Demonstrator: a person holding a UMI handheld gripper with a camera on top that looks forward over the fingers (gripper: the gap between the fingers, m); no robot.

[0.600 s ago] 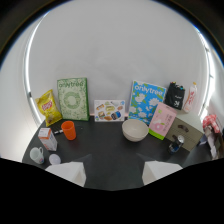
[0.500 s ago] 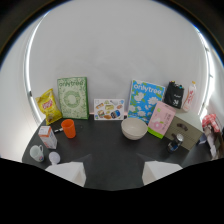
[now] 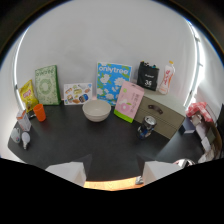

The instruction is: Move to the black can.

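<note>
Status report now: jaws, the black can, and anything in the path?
Gripper open, jaws empty. Can ahead and to the right, upright by the box. Bowl stands left of the line; path looks free.

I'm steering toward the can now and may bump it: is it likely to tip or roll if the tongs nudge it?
The can stands upright on the dark table, taller than wide, so a high nudge could probably tip it. Once down, its round body would likely roll. It stands close by the cardboard box, which may stop it on that side. The tongs are open, well short of it.
</note>
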